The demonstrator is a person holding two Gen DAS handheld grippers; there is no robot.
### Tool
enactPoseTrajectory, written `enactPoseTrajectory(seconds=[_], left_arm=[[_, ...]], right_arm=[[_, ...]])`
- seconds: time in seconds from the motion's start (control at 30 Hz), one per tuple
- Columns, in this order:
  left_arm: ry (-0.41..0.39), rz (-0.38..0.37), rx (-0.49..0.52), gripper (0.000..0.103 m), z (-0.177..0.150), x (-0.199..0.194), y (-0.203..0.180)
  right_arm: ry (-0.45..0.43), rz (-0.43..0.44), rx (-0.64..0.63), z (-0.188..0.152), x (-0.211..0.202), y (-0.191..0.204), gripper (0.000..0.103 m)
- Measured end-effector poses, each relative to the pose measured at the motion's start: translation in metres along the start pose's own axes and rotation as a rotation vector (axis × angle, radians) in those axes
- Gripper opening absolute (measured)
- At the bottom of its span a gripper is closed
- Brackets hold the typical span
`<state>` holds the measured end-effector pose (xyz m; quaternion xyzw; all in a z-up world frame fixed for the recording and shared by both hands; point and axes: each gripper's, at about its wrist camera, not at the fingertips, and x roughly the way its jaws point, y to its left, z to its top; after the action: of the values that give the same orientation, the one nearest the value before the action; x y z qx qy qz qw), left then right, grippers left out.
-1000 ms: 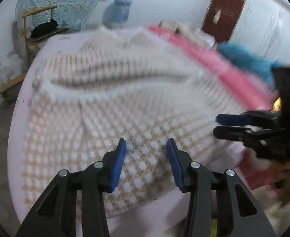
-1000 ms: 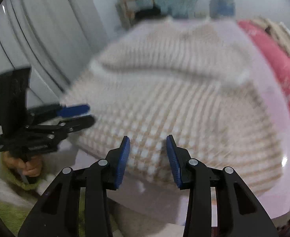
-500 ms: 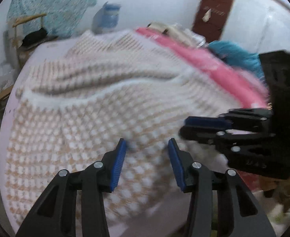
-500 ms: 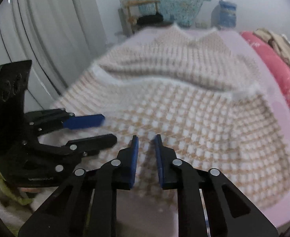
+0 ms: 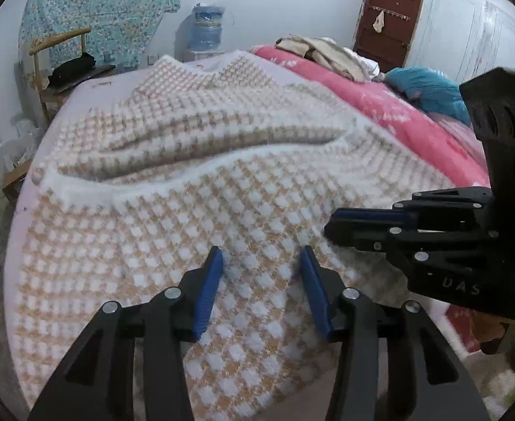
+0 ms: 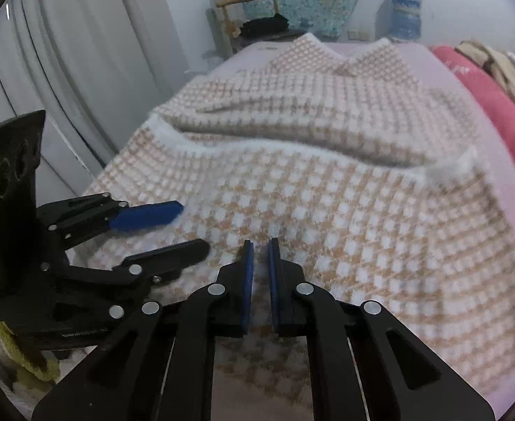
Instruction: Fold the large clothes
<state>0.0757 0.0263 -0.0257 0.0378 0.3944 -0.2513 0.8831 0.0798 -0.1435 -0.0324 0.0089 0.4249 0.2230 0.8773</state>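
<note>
A large beige-and-white checked knit sweater (image 5: 194, 182) lies spread on the bed, with a raised fold across its middle; it also fills the right wrist view (image 6: 327, 189). My left gripper (image 5: 261, 263) is open, its blue pads straddling a raised bit of the near hem. My right gripper (image 6: 260, 249) is shut on the sweater's near hem beside it. The right gripper shows at the right of the left wrist view (image 5: 331, 224). The left gripper shows at the left of the right wrist view (image 6: 190, 228), jaws apart.
A pink blanket (image 5: 380, 105) with a pile of clothes (image 5: 331, 56) and a teal bundle (image 5: 429, 91) runs along the bed's right side. A wooden chair (image 5: 61, 66) and water bottle (image 5: 206, 29) stand beyond the bed. White curtains (image 6: 75, 70) hang to the left.
Both grippers moved in over the near hem and closer together. The right gripper went from open to shut on the hem. The left gripper stayed open.
</note>
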Motion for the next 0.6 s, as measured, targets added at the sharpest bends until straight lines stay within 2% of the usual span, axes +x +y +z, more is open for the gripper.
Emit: enactPoseTrajectory(seconds=[0.07,0.1,0.13,0.2,0.27,0.37,0.4,0.43,0.53,0.6], left_arm=[[-0.022,0.029,0.014,0.045,0.001,-0.001,-0.002],[-0.002,0.036,0.012,0.046,-0.001,0.006,0.000],[0.017,0.029,-0.004,0.046,-0.002,0.014,0.003],[0.010,0.022,-0.024,0.047,-0.004,0.016,0.006],[-0.003,0.025,-0.027,0.045,-0.001,0.005,0.004],[-0.038,0.079,-0.018,0.045,-0.004,-0.009,0.007],[-0.014,0.122,-0.027,0.045,-0.008,-0.002,0.013],[0.012,0.127,-0.044,0.046,-0.010,0.006,0.017],[0.003,0.098,-0.087,0.046,-0.012,0.004,0.025],[-0.014,0.090,-0.103,0.045,-0.010,-0.013,0.026]], right_arm=[[-0.012,0.009,0.003,0.000,-0.007,0.002,0.007],[0.001,-0.026,0.000,-0.002,0.000,0.001,0.007],[0.014,-0.023,0.008,-0.004,0.007,-0.002,0.006],[-0.001,0.031,0.050,-0.008,0.012,-0.010,0.006],[0.014,0.031,0.072,-0.004,0.003,-0.011,0.006],[-0.003,-0.014,0.046,-0.006,-0.012,-0.007,0.006],[0.015,-0.034,0.048,-0.011,-0.006,-0.009,0.006],[0.007,-0.019,0.063,-0.014,-0.003,-0.012,0.006],[0.007,-0.005,0.078,-0.012,-0.003,-0.015,0.006],[0.008,-0.001,0.086,-0.012,-0.018,-0.013,0.007]])
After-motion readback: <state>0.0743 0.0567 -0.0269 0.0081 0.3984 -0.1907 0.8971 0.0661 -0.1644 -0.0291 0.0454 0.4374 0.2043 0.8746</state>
